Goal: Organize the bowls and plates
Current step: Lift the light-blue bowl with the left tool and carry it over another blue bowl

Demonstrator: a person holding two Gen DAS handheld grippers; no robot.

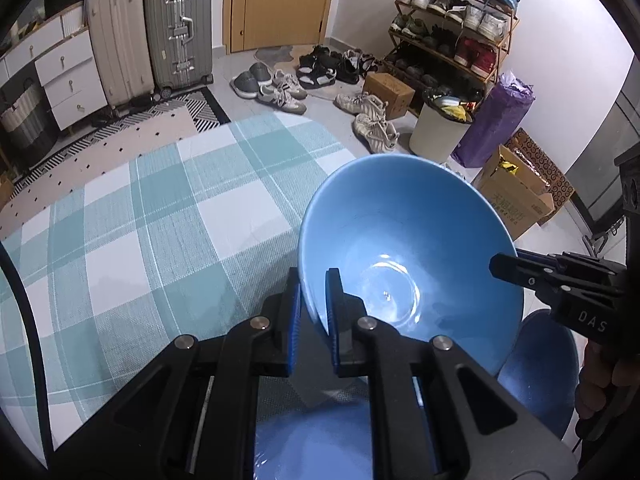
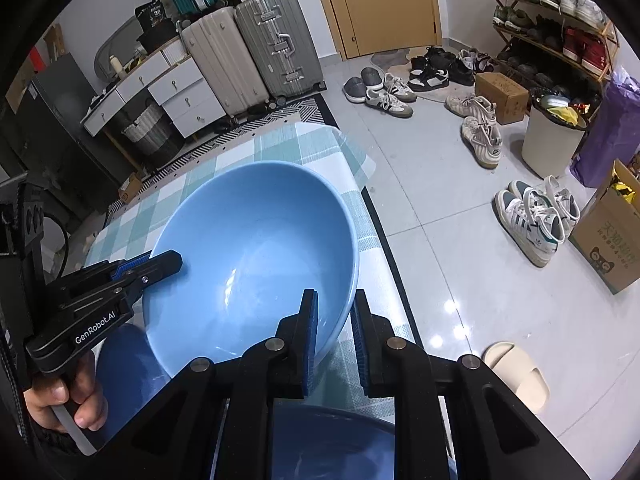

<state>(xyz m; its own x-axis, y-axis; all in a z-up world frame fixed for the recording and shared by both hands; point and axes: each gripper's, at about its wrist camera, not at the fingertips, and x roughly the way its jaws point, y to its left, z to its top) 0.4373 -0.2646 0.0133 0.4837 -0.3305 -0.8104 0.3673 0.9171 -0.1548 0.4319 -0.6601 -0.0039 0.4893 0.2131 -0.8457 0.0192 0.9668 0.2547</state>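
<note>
A large light-blue bowl [image 1: 400,232] [image 2: 256,232] hangs tilted over the checked tablecloth, held at two opposite sides of its rim. My left gripper [image 1: 316,284] [image 2: 176,259] is shut on the rim's left side, one blue pad inside the bowl and one outside. My right gripper [image 2: 335,298] [image 1: 498,267] is shut on the opposite edge of the rim in the same way. Below the bowl lie darker blue dishes: one [image 1: 536,364] [image 2: 120,364] off to the side and another [image 1: 316,440] [image 2: 332,440] under the gripper bodies, both mostly hidden.
The teal-and-white checked table [image 1: 160,220] [image 2: 280,140] stretches to the left and far side. Beyond its edge is tiled floor with scattered shoes [image 2: 528,216], a white bin [image 1: 440,128], cardboard boxes [image 2: 608,240], suitcases [image 1: 176,28] and a shoe rack [image 1: 452,28].
</note>
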